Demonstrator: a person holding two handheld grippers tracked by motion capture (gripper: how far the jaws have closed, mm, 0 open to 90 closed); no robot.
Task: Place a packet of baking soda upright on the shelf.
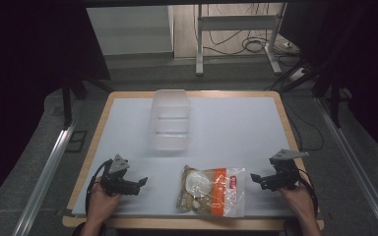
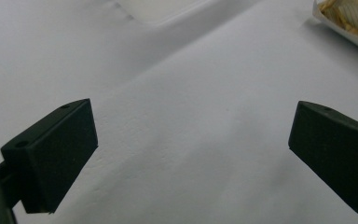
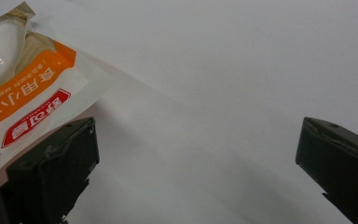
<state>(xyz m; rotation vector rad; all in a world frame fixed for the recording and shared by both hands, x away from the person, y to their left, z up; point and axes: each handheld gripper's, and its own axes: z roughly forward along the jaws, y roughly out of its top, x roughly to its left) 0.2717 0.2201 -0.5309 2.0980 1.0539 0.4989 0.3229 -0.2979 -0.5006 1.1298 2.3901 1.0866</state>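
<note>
So you are at the very start of the work: both hands rest low at the near edge of the desk [image 1: 236, 123], nothing is held, and the food bag [image 1: 211, 191] between them looks like the thing to be handled, probably bound for the clear plastic bin [image 1: 169, 119] that stands beyond the bag, toward the far side of the desk.

Taking the bag as your landmark: it lies flat at the near edge, well short of the bin. Your left gripper [image 1: 139, 184] sits off to the bag's left, apart from it, its fingers [image 2: 56, 154] spread wide over bare desk. Your right gripper [image 1: 255, 179] sits just beside the bag's right edge, fingers [image 3: 56, 170] likewise spread wide and pinching nothing; in the right gripper view the bag's corner lies close by one finger, and I cannot tell whether they touch.

The next move, as I judge it, calls for you to slide one finger of the nearer gripper under the bag's thin edge and close on the film, since a flat pouch gives little to grab from above.

The bag itself is a clear, glossy pouch [image 3: 23, 88] with an orange band, white print and a red label. Through the film you can see pale brown contents and a rounded white piece [image 1: 197, 181]. It will likely sag when lifted.
</note>
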